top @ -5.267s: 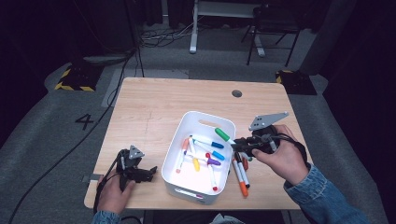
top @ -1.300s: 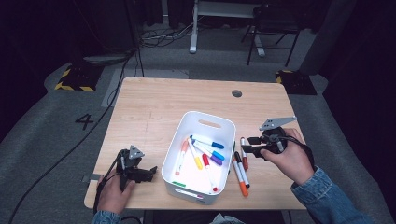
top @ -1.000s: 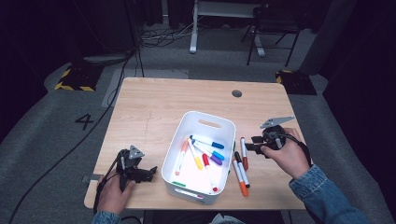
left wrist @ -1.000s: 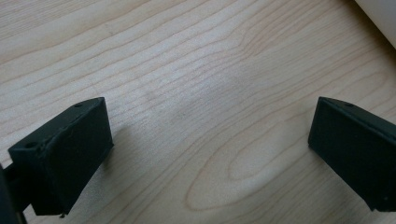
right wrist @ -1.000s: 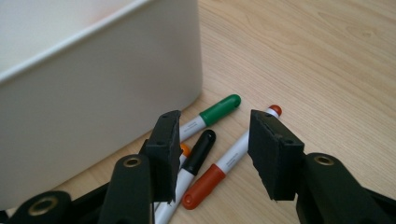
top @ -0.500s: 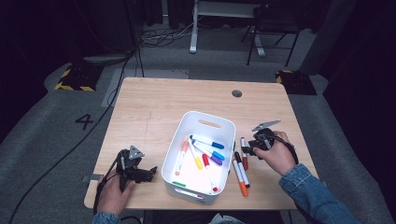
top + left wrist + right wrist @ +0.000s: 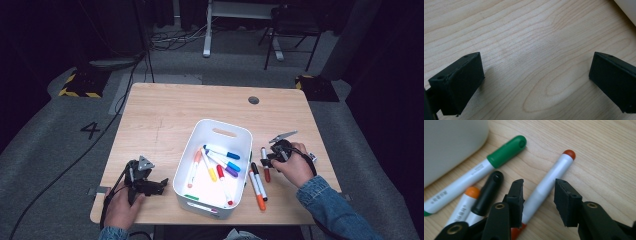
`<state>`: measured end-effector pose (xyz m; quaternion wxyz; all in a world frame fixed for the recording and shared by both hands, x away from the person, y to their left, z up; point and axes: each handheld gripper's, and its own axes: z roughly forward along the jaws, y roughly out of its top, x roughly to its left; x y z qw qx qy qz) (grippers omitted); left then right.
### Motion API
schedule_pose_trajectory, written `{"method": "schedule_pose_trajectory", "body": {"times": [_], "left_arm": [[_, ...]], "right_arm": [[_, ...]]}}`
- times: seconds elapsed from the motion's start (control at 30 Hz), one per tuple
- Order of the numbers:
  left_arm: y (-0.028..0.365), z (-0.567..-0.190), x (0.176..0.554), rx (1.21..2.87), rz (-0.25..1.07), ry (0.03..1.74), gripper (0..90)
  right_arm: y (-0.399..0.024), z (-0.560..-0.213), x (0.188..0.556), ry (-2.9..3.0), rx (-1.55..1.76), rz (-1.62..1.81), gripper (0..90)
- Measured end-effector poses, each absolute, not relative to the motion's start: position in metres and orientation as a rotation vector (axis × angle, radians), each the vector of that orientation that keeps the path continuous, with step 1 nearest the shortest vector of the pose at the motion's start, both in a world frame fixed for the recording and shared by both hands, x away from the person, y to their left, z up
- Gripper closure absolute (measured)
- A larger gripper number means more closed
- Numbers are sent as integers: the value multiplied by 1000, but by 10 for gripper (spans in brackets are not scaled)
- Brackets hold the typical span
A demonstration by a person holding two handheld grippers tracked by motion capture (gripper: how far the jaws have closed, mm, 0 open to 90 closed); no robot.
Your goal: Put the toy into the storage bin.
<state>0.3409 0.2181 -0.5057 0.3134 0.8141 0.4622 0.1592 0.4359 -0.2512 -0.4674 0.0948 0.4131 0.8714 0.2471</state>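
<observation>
Two fingers of my right gripper (image 7: 537, 202) straddled the red marker (image 7: 549, 182), having just been closing, not yet pinching it; it lay on the surface (image 7: 170, 115) beside the white bin (image 7: 200, 135). My left gripper (image 7: 536, 82) rested with fingers spread wide.

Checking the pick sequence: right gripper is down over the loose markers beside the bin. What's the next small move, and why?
Probably close the jaws the rest of the way. The right gripper straddles the red-capped marker lying on the table; its jaws have just been closing, yet gaps show on both sides of the barrel, so it isn't gripped. The black marker lies just outside one jaw, so close squarely.
</observation>
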Motion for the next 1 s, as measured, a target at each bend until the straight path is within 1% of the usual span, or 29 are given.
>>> {"method": "schedule_pose_trajectory", "body": {"times": [0.1, 0.2, 0.73, 1.0], "left_arm": [[218, -506, 341, 2147, 420, 1219, 0], [218, -506, 341, 2147, 420, 1219, 0], [218, -506, 341, 2147, 419, 1219, 0], [218, -506, 341, 2147, 420, 1219, 0]], "right_arm": [[-256, -472, 437, 2581, 1257, 687, 709], [-259, -472, 437, 2567, 1272, 694, 760], [-262, -471, 437, 2559, 1296, 708, 769], [-267, -456, 432, 2551, 1296, 773, 769]]}}
